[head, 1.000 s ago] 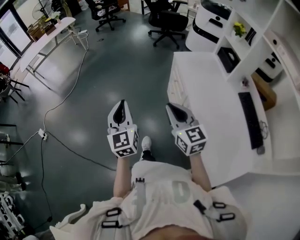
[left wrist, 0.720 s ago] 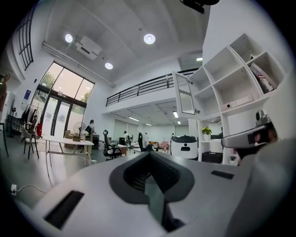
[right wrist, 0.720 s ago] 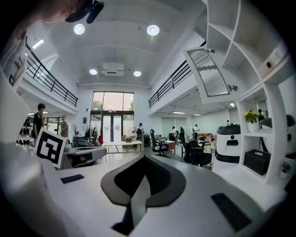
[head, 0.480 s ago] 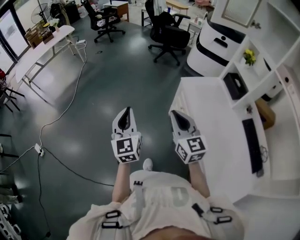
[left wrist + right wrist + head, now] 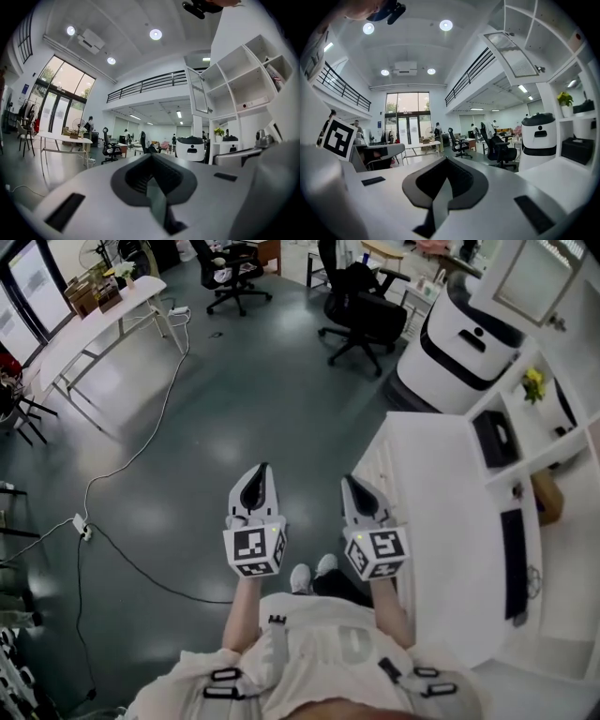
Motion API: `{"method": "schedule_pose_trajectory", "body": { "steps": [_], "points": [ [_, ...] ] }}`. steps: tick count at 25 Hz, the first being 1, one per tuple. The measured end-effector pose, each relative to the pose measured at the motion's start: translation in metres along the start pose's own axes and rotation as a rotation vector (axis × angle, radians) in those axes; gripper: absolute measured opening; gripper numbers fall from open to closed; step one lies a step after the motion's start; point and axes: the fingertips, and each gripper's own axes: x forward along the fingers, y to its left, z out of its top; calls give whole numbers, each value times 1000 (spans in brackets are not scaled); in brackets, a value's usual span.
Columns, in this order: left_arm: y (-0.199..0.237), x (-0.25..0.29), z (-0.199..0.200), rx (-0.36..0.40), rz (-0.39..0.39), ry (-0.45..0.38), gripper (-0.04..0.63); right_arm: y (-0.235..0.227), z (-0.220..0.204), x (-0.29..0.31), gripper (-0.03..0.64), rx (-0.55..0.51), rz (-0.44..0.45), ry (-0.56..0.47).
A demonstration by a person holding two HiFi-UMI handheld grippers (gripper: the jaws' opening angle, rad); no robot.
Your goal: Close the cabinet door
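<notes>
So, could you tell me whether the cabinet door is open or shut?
Open: the cabinet door juts out from the white shelving.

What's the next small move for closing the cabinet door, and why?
Probably raise the right gripper toward the open white-framed glass cabinet door. Both it and the left gripper are shut, empty and well short of it, while the door stands out high on the white shelf unit.

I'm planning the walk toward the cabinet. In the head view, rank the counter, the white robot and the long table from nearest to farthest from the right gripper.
1. The counter, immediately to the right of the right gripper.
2. The white robot, ahead and to the right, past the counter's far end.
3. The long table, far off at upper left.
</notes>
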Motion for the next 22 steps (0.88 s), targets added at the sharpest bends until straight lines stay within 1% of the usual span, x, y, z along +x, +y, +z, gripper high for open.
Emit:
{"method": "schedule_pose_trajectory", "body": {
  "steps": [3, 8, 11, 15, 17, 20, 22],
  "points": [
    [0, 6, -1, -37, 6, 11, 5, -3, -1, 10, 5, 42, 5, 9],
    [-14, 38, 9, -5, -15, 8, 5, -11, 19, 27, 5, 37, 30, -20],
    [-36, 55, 21, 8, -45, -6, 5, -30, 31, 24, 5, 23, 11, -53],
    [-74, 77, 31, 23, -122, -22, 5, -80, 41, 8, 5, 4, -84, -81],
    [-94, 89, 32, 10, -164, -26, 5, -105, 46, -3, 5, 5, -139, -105],
    [-132, 109, 26, -24, -245, -23, 5, -148, 44, -24, 5, 11, -255, -110],
    [-158, 123, 23, -20, -301, -11, 5, -169, 41, -36, 5, -7, -312, -104]
  ]
}}
